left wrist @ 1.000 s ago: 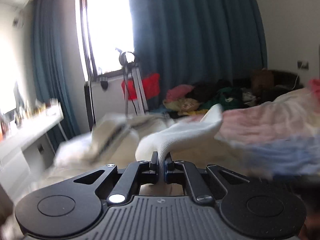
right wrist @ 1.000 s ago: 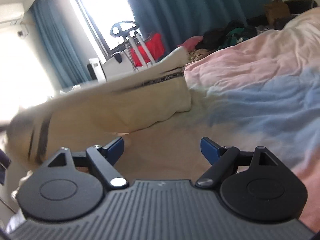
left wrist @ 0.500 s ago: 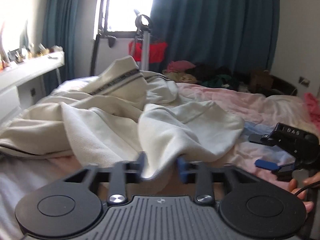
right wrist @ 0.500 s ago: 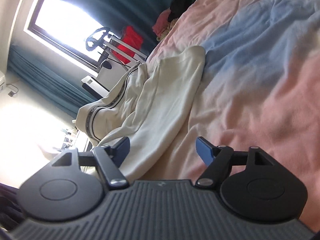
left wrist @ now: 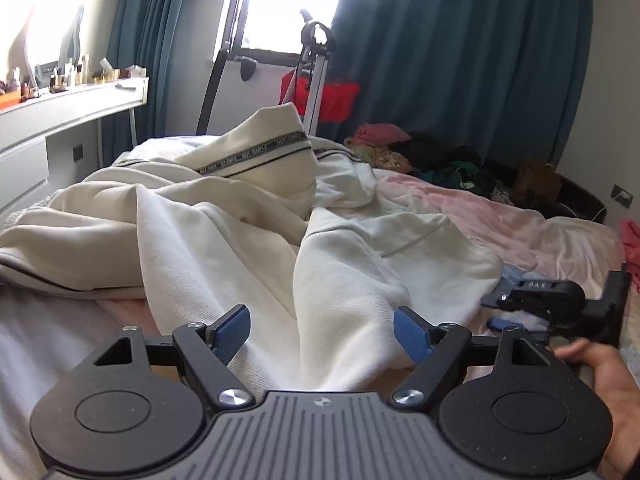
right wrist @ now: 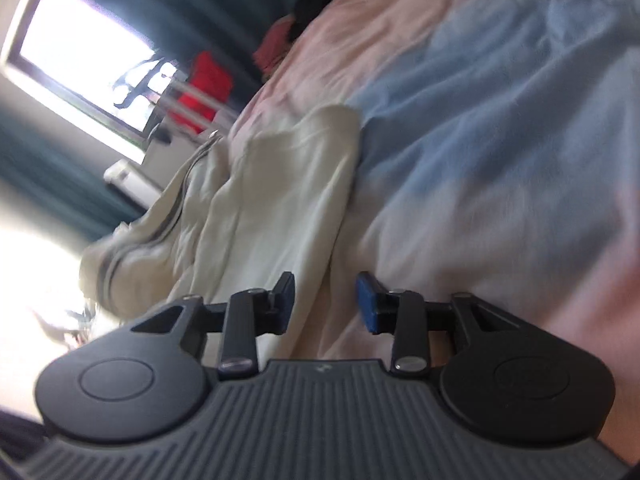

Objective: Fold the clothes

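A cream garment [left wrist: 248,232] with dark patterned trim lies crumpled on the bed; it also shows in the right wrist view [right wrist: 256,208]. My left gripper [left wrist: 322,330] is open, its blue pads on either side of a fold of the cloth without gripping it. My right gripper [right wrist: 325,305] is open, jaws narrower than before, tilted, with the garment's edge lying between and under its fingers. In the left wrist view the right gripper [left wrist: 560,300] sits at the right beside the garment, held by a hand [left wrist: 608,392].
The bed has a pink and blue sheet [right wrist: 500,128]. A white desk [left wrist: 60,112] with bottles stands at the left. A metal stand with a red bag [left wrist: 320,92] is by the window. A heap of clothes [left wrist: 432,156] lies at the bed's far side.
My left gripper has opened and let go of the cream cloth, which now lies on the bed. My right gripper has tilted, come closer to the garment's edge and narrowed its jaws.
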### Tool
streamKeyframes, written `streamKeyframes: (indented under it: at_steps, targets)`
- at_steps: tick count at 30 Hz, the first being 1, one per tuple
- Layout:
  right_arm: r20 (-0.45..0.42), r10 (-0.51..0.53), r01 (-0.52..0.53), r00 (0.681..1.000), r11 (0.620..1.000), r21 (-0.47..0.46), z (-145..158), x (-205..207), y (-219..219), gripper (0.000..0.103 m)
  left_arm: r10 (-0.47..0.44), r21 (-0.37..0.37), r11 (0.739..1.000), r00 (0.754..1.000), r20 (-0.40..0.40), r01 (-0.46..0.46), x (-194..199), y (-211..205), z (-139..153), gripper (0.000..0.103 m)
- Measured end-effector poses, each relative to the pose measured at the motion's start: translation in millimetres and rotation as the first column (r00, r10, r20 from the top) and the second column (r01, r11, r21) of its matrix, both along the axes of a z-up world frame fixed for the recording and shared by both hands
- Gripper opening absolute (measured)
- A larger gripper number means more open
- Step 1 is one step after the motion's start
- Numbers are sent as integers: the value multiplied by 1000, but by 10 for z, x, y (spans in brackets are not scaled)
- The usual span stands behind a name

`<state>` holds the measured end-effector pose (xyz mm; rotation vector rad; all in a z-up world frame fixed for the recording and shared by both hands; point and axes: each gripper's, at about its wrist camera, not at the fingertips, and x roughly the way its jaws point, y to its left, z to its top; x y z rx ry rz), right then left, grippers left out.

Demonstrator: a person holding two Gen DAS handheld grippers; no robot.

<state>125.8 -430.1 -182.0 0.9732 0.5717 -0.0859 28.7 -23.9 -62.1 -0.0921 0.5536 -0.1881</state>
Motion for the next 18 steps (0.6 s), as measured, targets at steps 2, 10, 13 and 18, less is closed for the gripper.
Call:
streamKeyframes:
  at_steps: [2, 10, 13, 18]
  targets:
    - [18, -29, 29, 999, 1000, 8, -27, 120, -66, 36, -19, 31, 999, 999, 26, 18, 40, -22, -23, 81]
    - [-15, -118, 115, 993, 983, -141, 93, 810, -71, 32, -26, -29, 999, 1000, -7, 26, 411, 53, -243, 83]
    - [-50, -150, 135, 987, 966, -222, 278, 1006, -70, 7, -19, 17, 1000, 1000, 11, 19, 487, 29, -307, 83]
    - [12, -308, 301, 951, 920, -249, 756, 820, -434, 6, -64, 26, 998, 995, 74, 62, 441, -38, -262, 83]
